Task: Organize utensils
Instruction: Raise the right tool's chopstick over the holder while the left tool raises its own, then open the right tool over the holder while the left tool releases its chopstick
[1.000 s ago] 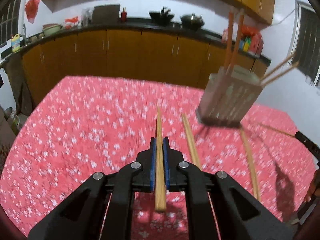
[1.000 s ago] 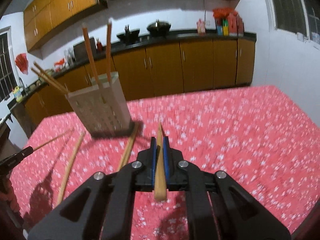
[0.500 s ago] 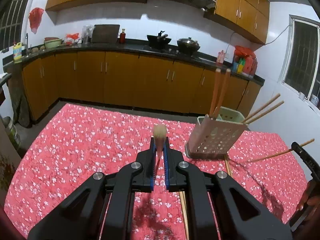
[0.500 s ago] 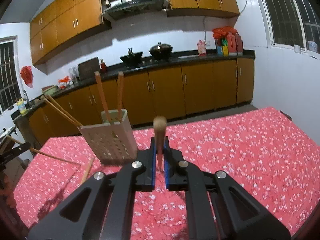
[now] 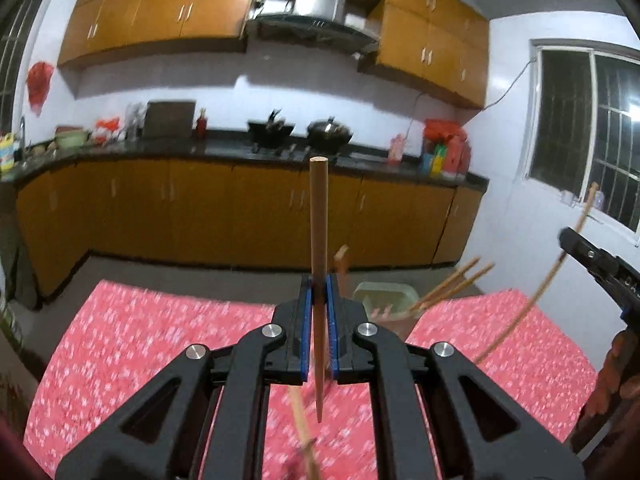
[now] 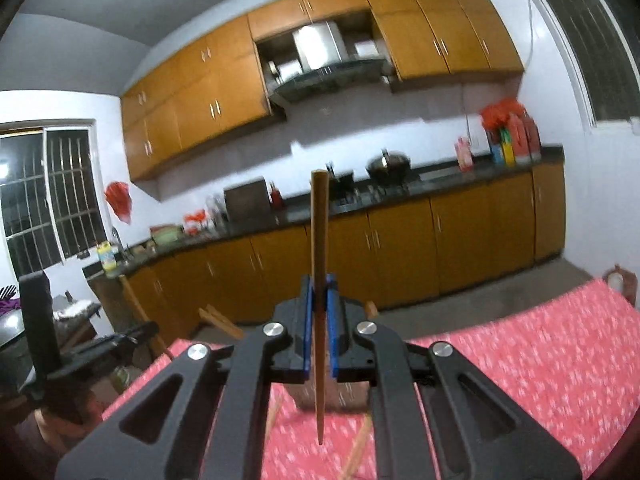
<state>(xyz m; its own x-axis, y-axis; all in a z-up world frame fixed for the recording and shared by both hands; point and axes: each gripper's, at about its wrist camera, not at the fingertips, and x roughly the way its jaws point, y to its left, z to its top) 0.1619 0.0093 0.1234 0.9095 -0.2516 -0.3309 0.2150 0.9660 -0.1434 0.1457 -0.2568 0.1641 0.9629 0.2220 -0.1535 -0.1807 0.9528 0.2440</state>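
Chopsticks were the items under handling, and I recorded one in each claw. The chopstick (image 5: 319,240) in my left gripper (image 5: 319,312) stood upright, pinched between the blue pads (image 5: 306,320), its blunt end uppermost and its thin tip hanging below the jaws above the red floral tablecloth (image 5: 140,340). The chopstick (image 6: 319,248) in my right gripper (image 6: 319,312) stood the same way, clamped between that claw's pads (image 6: 306,320) with the tip pointing down at the cloth (image 6: 520,360).

Just right of the left claw I noted the utensil holder (image 5: 384,300), pale with a greenish rim, standing on the table. A pair of chopsticks (image 5: 452,284) leaned out of it to the right, and one more stick (image 5: 342,260) rose just behind the left gripper's right finger. A loose chopstick (image 5: 302,428) lay on the cloth beneath the left claw. In the right view the holder was mostly hidden behind the gripper, and I could not tell its contents there.

At the right edge of the left view the right gripper's body (image 5: 592,260) appeared, with its chopstick blurred. Behind the table ran the wooden base cabinets (image 5: 200,208) and the dark countertop (image 5: 224,146), with woks (image 5: 328,132) on the stove.
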